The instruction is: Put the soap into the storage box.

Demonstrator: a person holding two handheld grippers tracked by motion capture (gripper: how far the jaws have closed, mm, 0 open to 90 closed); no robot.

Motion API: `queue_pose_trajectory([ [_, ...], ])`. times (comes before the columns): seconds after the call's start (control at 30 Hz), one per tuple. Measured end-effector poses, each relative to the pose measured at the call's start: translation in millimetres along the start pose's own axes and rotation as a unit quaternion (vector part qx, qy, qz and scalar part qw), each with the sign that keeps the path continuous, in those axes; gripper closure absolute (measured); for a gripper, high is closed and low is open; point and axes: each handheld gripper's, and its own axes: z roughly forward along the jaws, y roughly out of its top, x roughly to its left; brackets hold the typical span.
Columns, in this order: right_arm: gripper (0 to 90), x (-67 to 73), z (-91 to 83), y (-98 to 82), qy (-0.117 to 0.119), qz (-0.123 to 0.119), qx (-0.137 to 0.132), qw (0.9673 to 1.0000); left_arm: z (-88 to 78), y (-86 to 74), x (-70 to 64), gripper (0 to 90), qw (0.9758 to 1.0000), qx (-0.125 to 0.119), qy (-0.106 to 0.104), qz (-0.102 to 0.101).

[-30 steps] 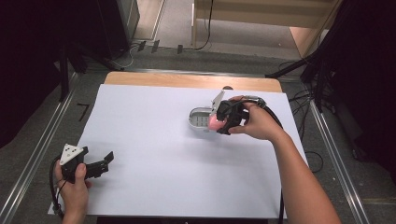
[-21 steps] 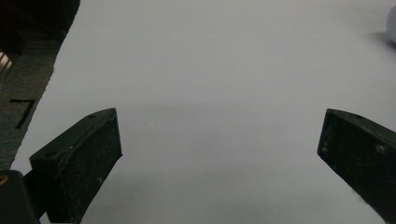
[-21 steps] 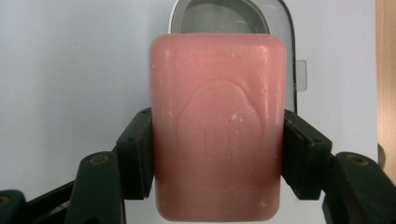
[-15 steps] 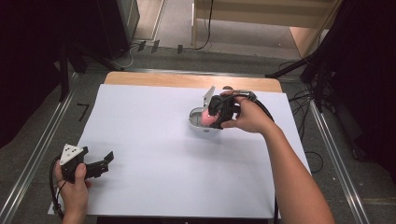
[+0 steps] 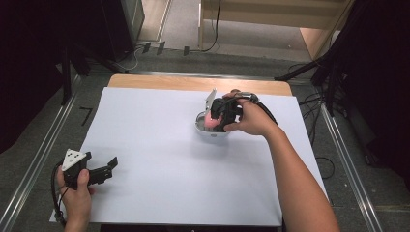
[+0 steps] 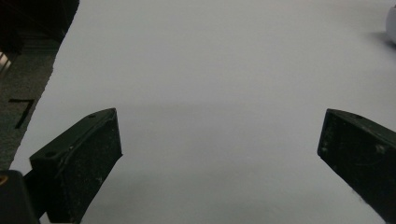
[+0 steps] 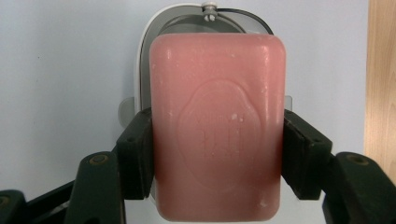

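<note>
High view: the right gripper [image 5: 215, 121] holds the pink soap [image 5: 211, 121] over the white soap dish [image 5: 212, 133] on the white sheet [image 5: 159, 145]. Left gripper view: the left gripper [image 6: 219, 149] sits well apart, jaws spread wide. Right gripper view: jaws pinching the soap's sides, dish just behind.

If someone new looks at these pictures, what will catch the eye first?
First, the pink rectangular bar of soap, clamped between the right gripper jaws above a white oval soap dish on the white table sheet. Next, the left gripper, open, at the sheet's near left corner.
</note>
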Motion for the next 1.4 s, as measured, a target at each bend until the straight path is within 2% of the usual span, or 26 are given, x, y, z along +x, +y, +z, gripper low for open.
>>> queue_pose_trajectory([
  [0.37, 38.3, 0.2, 5.4, 2.1, -0.002, 0.002, 0.009, 1.0000, 0.0, 0.0, 0.0, 0.0, 1.0000, 0.000, 0.000, 0.000],
  [0.43, 38.3, -0.8, 7.4, 2.7, 0.001, -0.006, 0.005, 1.0000, 0.0, 0.0, 0.0, 0.0, 1.0000, 0.000, 0.000, 0.000],
  [0.57, 38.3, -0.4, 9.2, 3.1, 0.002, -0.006, 0.009, 0.9999, 0.0, 0.0, 0.0, 0.0, 1.0000, 0.000, 0.000, 0.000],
  [0.67, 38.3, -0.8, 11.1, 2.8, 0.006, 0.000, 0.011, 0.9999, 0.0, 0.0, 0.1, 0.0, 1.0000, 0.000, 0.000, 0.000],
  [0.97, 37.3, -0.8, 14.4, 3.5, 0.020, -0.005, 0.007, 0.9998, 0.1, 0.2, 0.2, 0.0, 1.0000, 0.002, -0.001, -0.001],
  [1.13, 39.1, -4.2, 8.7, 4.6, 0.013, 0.011, -0.017, 0.9997, 0.1, 0.2, 0.3, 0.0, 1.0000, 0.002, 0.000, -0.001],
  [1.4, 37.2, -5.0, 3.6, 0.8, 0.005, 0.025, -0.021, 0.9994, 0.3, 0.2, 0.2, 0.0, 1.0000, 0.002, 0.000, -0.001],
])
